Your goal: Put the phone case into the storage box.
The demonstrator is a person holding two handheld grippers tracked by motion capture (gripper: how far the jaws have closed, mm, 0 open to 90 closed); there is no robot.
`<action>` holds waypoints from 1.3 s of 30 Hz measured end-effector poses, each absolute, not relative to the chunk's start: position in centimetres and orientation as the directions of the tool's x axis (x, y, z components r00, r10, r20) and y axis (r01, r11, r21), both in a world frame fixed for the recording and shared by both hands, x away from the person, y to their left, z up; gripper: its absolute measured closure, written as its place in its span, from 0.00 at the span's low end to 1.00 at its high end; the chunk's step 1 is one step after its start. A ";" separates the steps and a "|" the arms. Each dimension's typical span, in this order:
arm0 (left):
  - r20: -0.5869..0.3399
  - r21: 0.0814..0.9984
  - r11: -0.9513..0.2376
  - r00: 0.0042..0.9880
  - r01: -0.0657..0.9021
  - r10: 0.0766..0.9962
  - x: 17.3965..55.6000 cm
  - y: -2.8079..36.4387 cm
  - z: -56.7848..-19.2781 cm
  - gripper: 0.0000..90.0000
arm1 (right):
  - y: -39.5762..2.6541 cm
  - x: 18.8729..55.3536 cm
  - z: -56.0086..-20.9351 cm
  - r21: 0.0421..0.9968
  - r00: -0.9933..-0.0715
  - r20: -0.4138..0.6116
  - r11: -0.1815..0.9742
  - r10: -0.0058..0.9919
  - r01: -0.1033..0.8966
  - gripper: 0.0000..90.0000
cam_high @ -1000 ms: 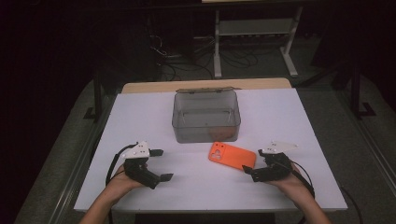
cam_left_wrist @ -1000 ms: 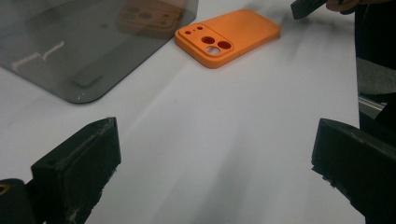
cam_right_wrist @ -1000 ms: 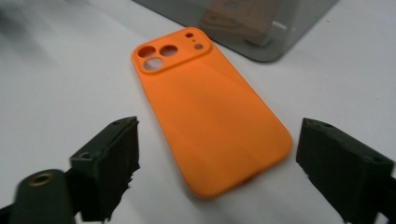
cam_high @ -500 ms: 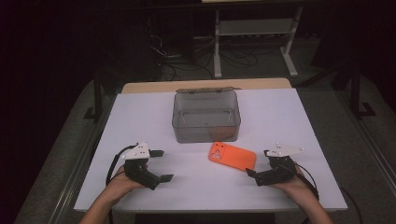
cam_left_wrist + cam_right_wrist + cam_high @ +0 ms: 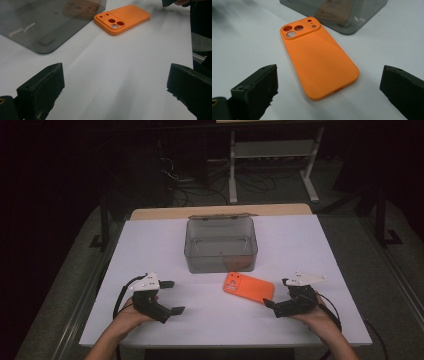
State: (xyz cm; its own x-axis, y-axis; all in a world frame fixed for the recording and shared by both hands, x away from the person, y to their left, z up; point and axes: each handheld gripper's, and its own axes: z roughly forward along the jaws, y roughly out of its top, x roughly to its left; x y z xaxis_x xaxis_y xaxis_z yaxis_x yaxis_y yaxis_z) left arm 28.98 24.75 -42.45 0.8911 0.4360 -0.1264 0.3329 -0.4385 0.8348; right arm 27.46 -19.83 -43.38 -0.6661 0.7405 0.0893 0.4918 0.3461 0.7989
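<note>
We've got the orange phone case (image 5: 248, 287) lying flat, back up, on the white surface (image 5: 200, 330), just in front of the smoky grey box (image 5: 220, 244) and apart from it. Our right gripper (image 5: 276, 296) sits just beside the case's near end, its jaws having just been opening, now spread wide with nothing pinched between them. Our left gripper (image 5: 170, 296) rests well apart from the case, jaws spread too.

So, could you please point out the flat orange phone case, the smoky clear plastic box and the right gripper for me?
Flat orange phone case (image 5: 319, 60), right gripper view, middle of its back.
Smoky clear plastic box (image 5: 220, 263), high view, near wall.
Right gripper (image 5: 276, 296), high view, between its open jaw tips.
</note>
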 end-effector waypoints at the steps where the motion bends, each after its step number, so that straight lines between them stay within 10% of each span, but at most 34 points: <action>1: -0.127 0.834 -0.439 0.891 0.333 0.435 29.0 24.8 -42.5 0.01 | -19.8 27.5 -43.3 0.799 -0.669 0.087 0.348 0.738 0.489 0.01; 39: -0.134 0.832 -0.439 0.891 0.339 0.433 29.0 24.7 -42.3 0.01 | -18.9 30.6 -40.9 0.808 -0.694 0.095 0.351 0.714 0.473 0.01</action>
